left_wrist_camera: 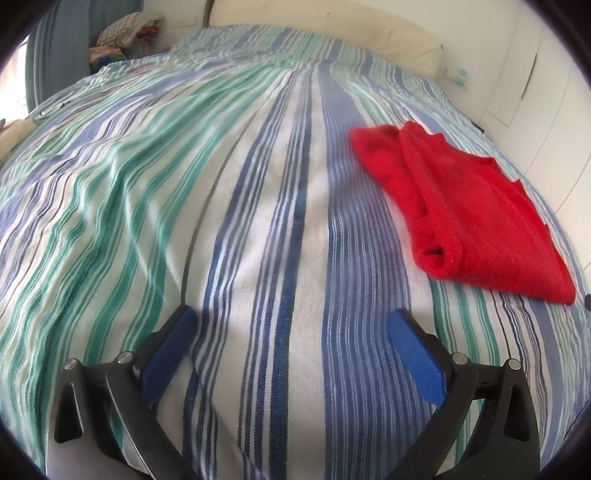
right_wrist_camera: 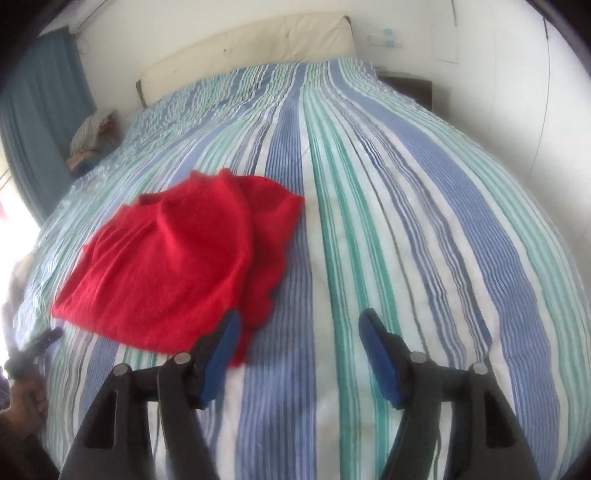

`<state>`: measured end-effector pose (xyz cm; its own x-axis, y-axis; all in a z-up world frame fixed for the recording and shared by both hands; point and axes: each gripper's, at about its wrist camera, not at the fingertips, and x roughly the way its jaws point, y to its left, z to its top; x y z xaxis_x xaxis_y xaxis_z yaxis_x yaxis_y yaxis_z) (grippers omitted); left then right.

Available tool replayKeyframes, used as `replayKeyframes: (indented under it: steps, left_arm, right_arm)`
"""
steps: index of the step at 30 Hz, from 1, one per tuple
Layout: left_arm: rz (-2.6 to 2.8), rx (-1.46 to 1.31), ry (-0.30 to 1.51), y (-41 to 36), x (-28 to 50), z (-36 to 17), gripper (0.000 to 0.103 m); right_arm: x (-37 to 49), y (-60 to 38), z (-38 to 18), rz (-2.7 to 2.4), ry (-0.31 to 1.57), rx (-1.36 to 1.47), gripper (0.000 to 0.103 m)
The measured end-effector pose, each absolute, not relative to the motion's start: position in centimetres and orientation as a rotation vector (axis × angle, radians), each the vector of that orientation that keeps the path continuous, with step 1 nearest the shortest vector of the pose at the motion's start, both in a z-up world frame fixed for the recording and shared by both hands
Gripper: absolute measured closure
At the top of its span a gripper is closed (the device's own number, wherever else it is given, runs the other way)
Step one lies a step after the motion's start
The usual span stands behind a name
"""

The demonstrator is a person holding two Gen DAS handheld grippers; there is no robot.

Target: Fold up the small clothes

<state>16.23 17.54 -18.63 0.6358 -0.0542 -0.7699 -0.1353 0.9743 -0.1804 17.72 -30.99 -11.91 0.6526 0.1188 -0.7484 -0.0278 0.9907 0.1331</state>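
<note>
A folded red knit garment [left_wrist_camera: 465,210] lies on the striped bedspread [left_wrist_camera: 221,221], to the right and ahead of my left gripper [left_wrist_camera: 291,321]. The left gripper is open over bare bedspread, nothing between its blue pads [left_wrist_camera: 168,354]. In the right wrist view the same red garment [right_wrist_camera: 177,258] lies to the left, its near edge just behind the left blue finger [right_wrist_camera: 221,354]. My right gripper [right_wrist_camera: 301,325] is open and holds nothing; only striped bedspread [right_wrist_camera: 424,221] shows between its fingers. At the left edge, a hand holds the other gripper [right_wrist_camera: 33,350].
A cream headboard [right_wrist_camera: 258,40] closes the far end of the bed. A pile of clothes [left_wrist_camera: 125,33] sits at the far left corner beside a blue curtain [right_wrist_camera: 40,122]. White cupboard doors [left_wrist_camera: 535,74] run along the right side. A dark nightstand [right_wrist_camera: 410,85] stands at the far right.
</note>
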Motion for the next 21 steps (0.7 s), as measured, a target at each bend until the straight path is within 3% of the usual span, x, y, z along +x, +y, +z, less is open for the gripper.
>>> replayKeyframes:
  steps: [6, 8, 12, 21]
  left_arm:
    - [0.054, -0.215, 0.891, 17.4, 16.3, -18.7, 0.001]
    - [0.059, -0.206, 0.896, 17.2, 16.4, -18.7, 0.001]
    - [0.072, -0.178, 0.91, 16.8, 16.4, -18.7, 0.0]
    - [0.005, -0.175, 1.023, 15.0, 15.4, -16.2, 0.001]
  right_arm:
    - [13.1, -33.2, -16.6, 0.013, 0.917, 0.112, 0.036]
    - [12.4, -33.3, -17.0, 0.01, 0.873, 0.118, 0.034]
    - [12.1, -32.3, -17.7, 0.013, 0.836, 0.073, 0.022]
    - [11.7, -32.5, -18.2, 0.039, 0.814, 0.086, 0.018]
